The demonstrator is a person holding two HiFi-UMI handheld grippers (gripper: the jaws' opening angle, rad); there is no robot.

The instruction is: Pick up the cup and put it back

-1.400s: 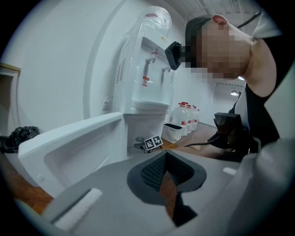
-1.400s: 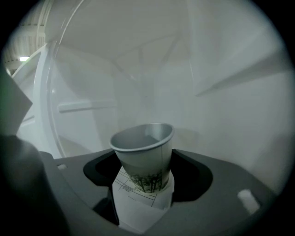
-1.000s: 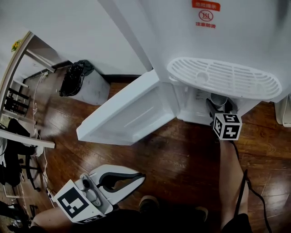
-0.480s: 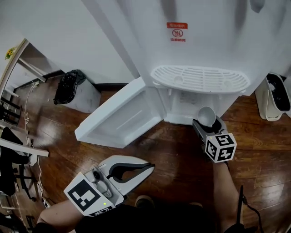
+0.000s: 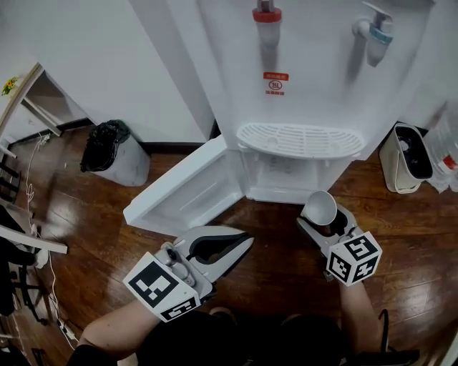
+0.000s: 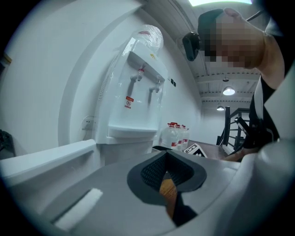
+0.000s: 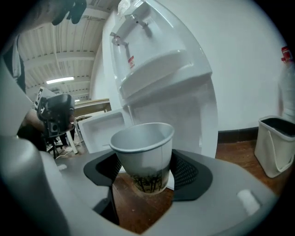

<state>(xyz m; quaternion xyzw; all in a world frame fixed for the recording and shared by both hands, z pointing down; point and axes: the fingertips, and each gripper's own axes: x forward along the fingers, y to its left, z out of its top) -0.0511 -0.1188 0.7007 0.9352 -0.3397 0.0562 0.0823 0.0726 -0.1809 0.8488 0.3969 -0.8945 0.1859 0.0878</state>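
A white paper cup (image 5: pixel 320 206) with a dark tree print low on its side (image 7: pixel 145 154) sits upright between the pads of my right gripper (image 5: pixel 326 219), which is shut on it (image 7: pixel 145 171). The cup hangs over the wooden floor, just in front of the water dispenser's (image 5: pixel 315 71) open lower cabinet (image 5: pixel 286 175). My left gripper (image 5: pixel 242 245) is held low at the left, jaws shut with nothing in them (image 6: pixel 168 184); only a sliver of floor shows between its pads.
The cabinet door (image 5: pixel 186 189) stands swung open to the left. A drip tray (image 5: pixel 300 139) juts out above the cabinet, under a red tap (image 5: pixel 265 14) and a blue tap (image 5: pixel 378 30). A bin with a black bag (image 5: pixel 114 150) stands left, a white bin (image 5: pixel 404 157) right.
My right gripper has drawn the cup out of the lower cabinet and back toward me. The left gripper has risen a little and stays shut.
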